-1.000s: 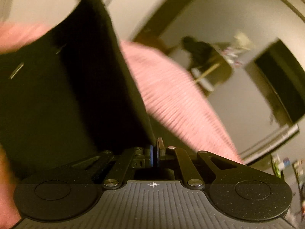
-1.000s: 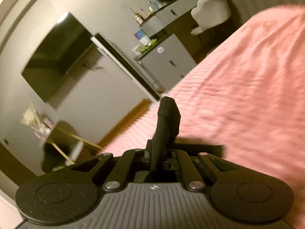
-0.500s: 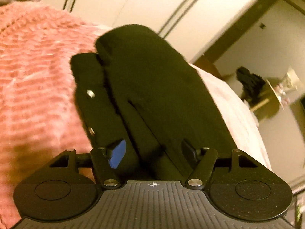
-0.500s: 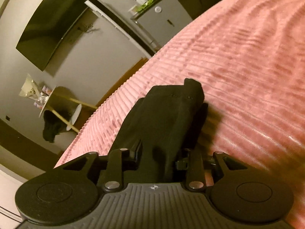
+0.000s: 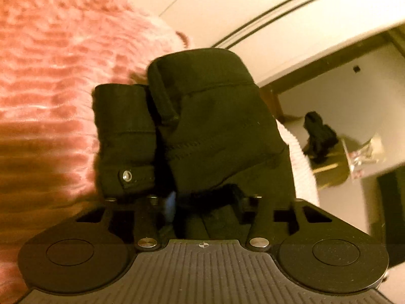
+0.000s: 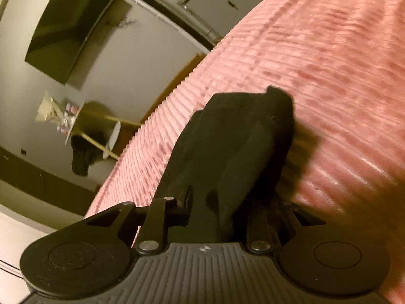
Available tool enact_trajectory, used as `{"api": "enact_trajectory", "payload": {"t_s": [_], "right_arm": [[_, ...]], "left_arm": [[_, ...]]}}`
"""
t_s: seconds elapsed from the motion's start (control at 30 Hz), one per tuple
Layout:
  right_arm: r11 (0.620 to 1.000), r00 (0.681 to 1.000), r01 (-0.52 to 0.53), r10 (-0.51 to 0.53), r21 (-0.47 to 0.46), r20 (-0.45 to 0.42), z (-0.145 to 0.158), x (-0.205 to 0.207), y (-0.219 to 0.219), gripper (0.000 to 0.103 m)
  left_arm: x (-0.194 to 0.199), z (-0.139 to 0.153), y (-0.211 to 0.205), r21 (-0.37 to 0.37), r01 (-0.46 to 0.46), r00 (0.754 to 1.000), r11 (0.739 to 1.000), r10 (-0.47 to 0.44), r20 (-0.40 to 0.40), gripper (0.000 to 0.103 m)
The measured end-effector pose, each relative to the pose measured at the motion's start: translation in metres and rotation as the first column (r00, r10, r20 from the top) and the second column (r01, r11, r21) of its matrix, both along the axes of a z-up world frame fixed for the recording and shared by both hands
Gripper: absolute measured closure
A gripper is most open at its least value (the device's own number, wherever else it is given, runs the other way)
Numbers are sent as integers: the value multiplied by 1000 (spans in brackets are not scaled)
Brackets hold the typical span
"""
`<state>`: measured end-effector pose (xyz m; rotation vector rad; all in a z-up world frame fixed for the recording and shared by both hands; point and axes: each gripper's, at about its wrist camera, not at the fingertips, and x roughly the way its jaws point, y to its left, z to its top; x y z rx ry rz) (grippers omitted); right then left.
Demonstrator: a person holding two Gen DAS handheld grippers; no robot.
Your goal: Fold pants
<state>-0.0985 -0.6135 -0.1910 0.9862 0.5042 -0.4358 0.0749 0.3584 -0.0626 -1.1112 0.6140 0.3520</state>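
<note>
From my feed, the pants (image 5: 210, 126) lie bunched on the bed (image 5: 50, 76), with the bed spreading to their left and behind them. A wall (image 5: 253, 5) stands beyond the bed. In the right wrist view, the pants (image 6: 235, 152) sit near the bed's (image 6: 316, 63) left edge; a television (image 6: 71, 30) hangs left of the bed, and a small round table (image 6: 88, 119) stands below it.

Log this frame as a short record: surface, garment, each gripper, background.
surface: pink ribbed bedspread
garment: black pants, bunched in thick folds, snap button showing
left gripper: jaws have just been closing, pants fabric between them
right gripper: jaws part open, pants fabric between them
background: wall TV, small round table
</note>
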Motion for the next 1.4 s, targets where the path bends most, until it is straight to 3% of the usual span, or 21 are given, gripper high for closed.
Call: {"api": "enact_trajectory", "payload": {"t_s": [0.07, 0.2, 0.27, 0.33, 0.4, 0.43, 0.5, 0.6, 0.73, 0.77, 0.8, 0.93, 1.13, 1.17, 1.2, 1.23, 1.27, 1.3, 1.33, 1.37, 1.4], "right_arm": [[999, 999, -15, 13, -49, -38, 10, 9, 2, 99], [996, 997, -20, 27, -90, 69, 44, 7, -2, 100], [983, 991, -34, 56, -181, 118, 60, 3, 1, 100], [964, 991, -56, 86, -259, 105, 62, 0, 1, 100], [944, 994, -106, 111, -314, -3, 47, 5, -1, 96], [941, 990, -131, 110, -312, -85, 37, 8, -3, 92], [962, 980, -152, 115, -229, -164, 19, 6, -12, 75], [986, 996, -82, 75, -149, -50, 12, -17, -22, 70], [992, 999, -53, 52, -113, -11, 13, -23, -29, 71], [990, 998, -56, 55, -130, -14, 15, -22, -28, 76], [986, 998, -59, 56, -158, -19, 17, -21, -25, 90], [969, 997, -65, 54, -238, -52, 35, -4, -14, 97], [968, 970, -90, 138, -235, 199, 76, -9, -10, 99], [961, 969, -106, 157, -255, 189, 76, -9, -11, 98], [950, 976, -125, 169, -286, 137, 74, -9, -12, 87], [936, 989, -135, 149, -324, 20, 70, -9, -14, 79], [927, 991, -127, 107, -352, -76, 67, -10, -17, 62], [917, 983, -100, 31, -387, -181, 64, -12, -20, 58], [899, 964, -48, -72, -434, -256, 63, -19, -22, 58], [884, 963, -14, -114, -468, -245, 67, -27, -20, 59], [876, 972, 4, -117, -482, -204, 73, -33, -16, 59]], "left_arm": [[0, 6, 0, 7, 5, 1000, 1000, -5, 11, 87], [-24, 39, -4, 2, 14, 986, 1000, -15, 168, 91], [-37, 48, -6, 52, 14, 982, 999, -23, 188, 90], [-42, 44, -7, 129, 30, 992, 991, -45, 115, 88], [-35, 27, -5, 183, 83, 997, 980, -81, -20, 87], [-30, 19, -7, 202, 104, 993, 974, -90, -80, 83], [-31, 14, -8, 238, 86, 993, 967, -63, -102, 68], [-34, 16, -10, 238, 49, 996, 970, -31, -80, 65], [-36, 14, -9, 219, 30, 996, 975, -11, -85, 63], [-38, 14, -9, 223, 24, 997, 974, -6, -79, 63], [-39, 13, -9, 230, 22, 997, 973, -5, -77, 64], [-43, 15, -15, 245, 32, 996, 969, -12, -85, 67], [-44, 21, -13, 254, 8, 998, 967, 8, -60, 86], [-47, 21, -12, 254, -1, 999, 967, 13, -46, 87], [-48, 20, -12, 253, -4, 999, 967, 14, -40, 87], [-50, 19, -12, 253, -1, 999, 967, 13, -45, 87], [-50, 18, -11, 256, 4, 998, 967, 11, -56, 82], [-51, 18, -11, 261, 4, 997, 965, 16, -73, 77], [-53, 18, -11, 276, -9, 996, 961, 33, -84, 63], [-55, 19, -10, 303, -24, 994, 953, 55, -93, 51], [-57, 21, -10, 327, -27, 993, 945, 63, -99, 50]]}}
